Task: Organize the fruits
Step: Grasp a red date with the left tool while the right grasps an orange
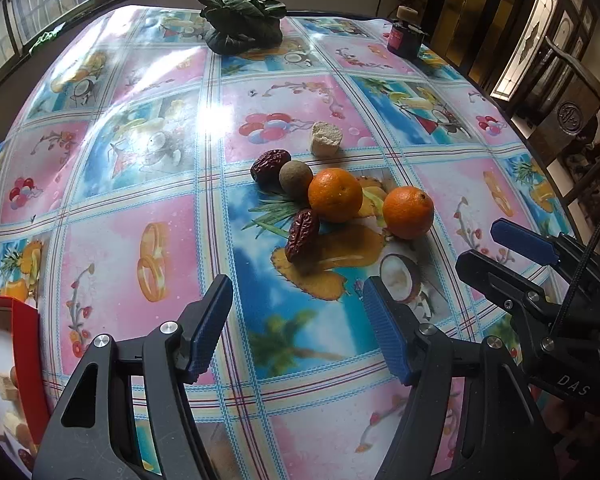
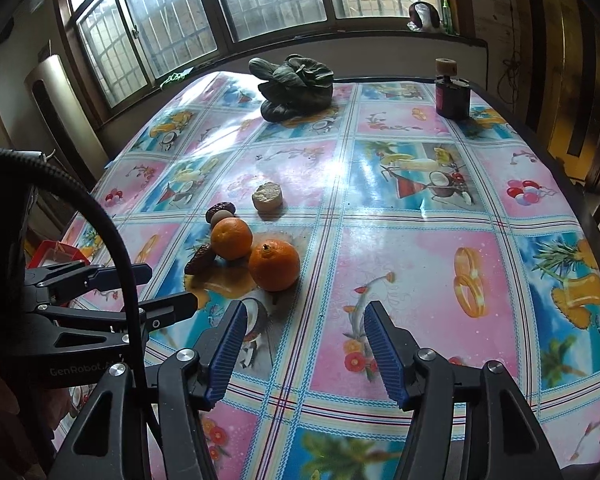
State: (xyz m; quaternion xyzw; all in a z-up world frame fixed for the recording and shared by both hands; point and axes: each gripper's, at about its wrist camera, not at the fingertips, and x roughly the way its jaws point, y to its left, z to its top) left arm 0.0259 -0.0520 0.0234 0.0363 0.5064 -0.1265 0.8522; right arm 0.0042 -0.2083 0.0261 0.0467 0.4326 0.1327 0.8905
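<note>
Right gripper (image 2: 304, 350) open, empty; nearest orange (image 2: 274, 265) just beyond tips at 11 o'clock, untouched. Left gripper (image 1: 298, 326) open, empty, farther back; date (image 1: 302, 235) at 12 o'clock

Two oranges sit near the desk's middle: the left orange (image 1: 335, 195) touches a round brown fruit (image 1: 295, 176) and a wrinkled red date (image 1: 302, 235) lying nearer. A second date (image 1: 270, 163) lies far left. The right orange (image 1: 408, 212) stands slightly apart.

A red box (image 1: 24, 344) at the bench's left edge is cut off; its blurred contents look like biscuits, perhaps.
</note>
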